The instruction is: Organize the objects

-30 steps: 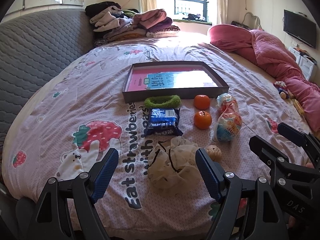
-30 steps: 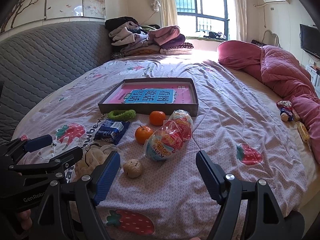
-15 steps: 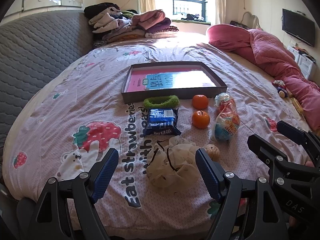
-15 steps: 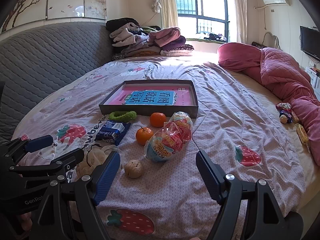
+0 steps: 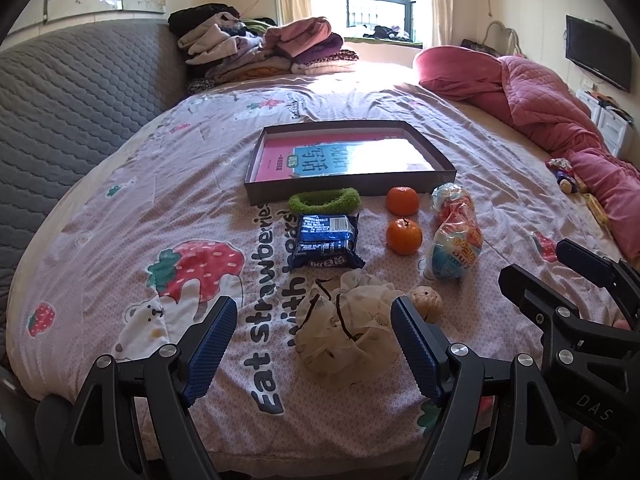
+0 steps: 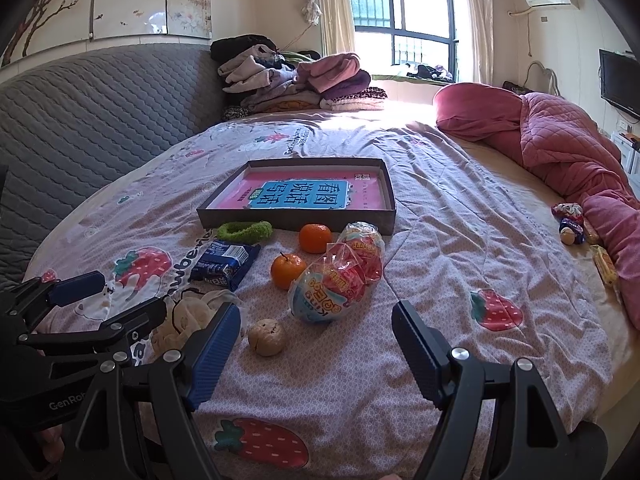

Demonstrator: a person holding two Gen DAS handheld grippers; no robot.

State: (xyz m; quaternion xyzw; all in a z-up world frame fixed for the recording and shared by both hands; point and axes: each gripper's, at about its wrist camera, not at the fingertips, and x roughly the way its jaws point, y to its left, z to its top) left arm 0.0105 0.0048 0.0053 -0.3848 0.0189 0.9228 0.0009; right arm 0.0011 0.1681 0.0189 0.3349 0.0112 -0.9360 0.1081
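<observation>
On the bed lies a shallow dark box (image 5: 348,191) (image 6: 280,222) with a pink book inside. In front of it lie a green hair tie (image 5: 324,199) (image 6: 245,230), a blue snack pack (image 5: 326,246) (image 6: 225,264), two oranges (image 5: 403,236) (image 6: 288,271), two egg-shaped candy bags (image 5: 454,250) (image 6: 336,288), a cream scrunchie (image 5: 346,328) (image 6: 188,320) and a small brown bun (image 5: 427,302) (image 6: 267,337). My left gripper (image 5: 312,344) is open, its pads either side of the scrunchie's near edge. My right gripper (image 6: 316,348) is open and empty just short of the bun and bags.
A pink quilt (image 6: 568,152) lies along the right side with small snacks (image 6: 570,224) beside it. Folded clothes (image 5: 260,48) are stacked at the far end. A grey padded headboard (image 5: 72,92) runs along the left. A TV (image 6: 618,80) hangs at right.
Both grippers have drawn back slightly and the views have shifted a little. Nothing on the bed has moved and both stay open.
</observation>
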